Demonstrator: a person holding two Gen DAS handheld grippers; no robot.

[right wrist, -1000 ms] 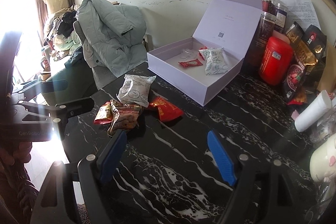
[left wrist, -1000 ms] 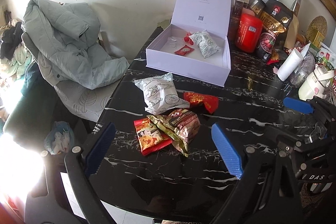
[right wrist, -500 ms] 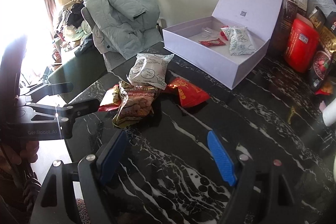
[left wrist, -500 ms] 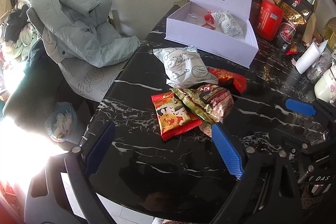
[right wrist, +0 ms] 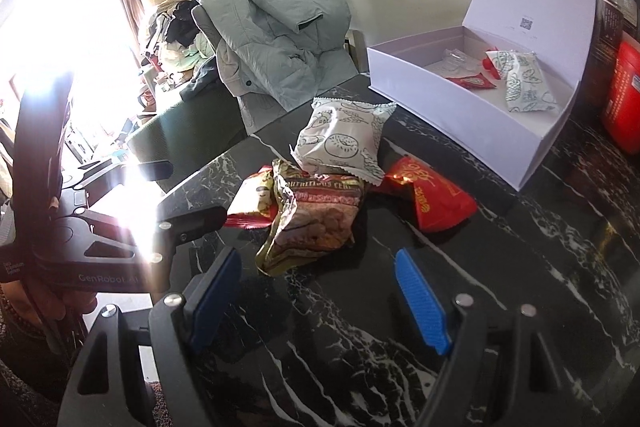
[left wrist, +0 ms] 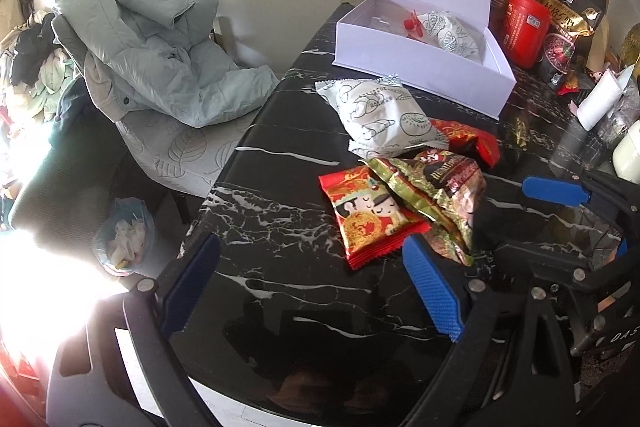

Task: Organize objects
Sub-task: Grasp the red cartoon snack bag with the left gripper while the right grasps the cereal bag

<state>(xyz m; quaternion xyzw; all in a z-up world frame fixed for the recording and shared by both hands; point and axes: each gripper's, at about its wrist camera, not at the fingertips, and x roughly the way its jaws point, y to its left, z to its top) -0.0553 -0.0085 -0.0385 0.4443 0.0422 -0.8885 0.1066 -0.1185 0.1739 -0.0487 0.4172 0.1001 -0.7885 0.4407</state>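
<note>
Crinkled foil and plastic snack packets lie heaped near the left edge of a glossy black marble-veined table — a white pillow pack overlapping a gold-green bag, whose long axis runs toward the right gripper. A flat red packet touches the left gripper. Both grippers gape wide, empty, over bare tabletop. Behind, the rigid lavender box stands open.

We are seeing harsh daylight flooding in from the left of both fisheye views, blowing out that side to white glare, glinting off the glossy black table, while corners are darkening and straight edges are bending, with the centre staying sharp.
</note>
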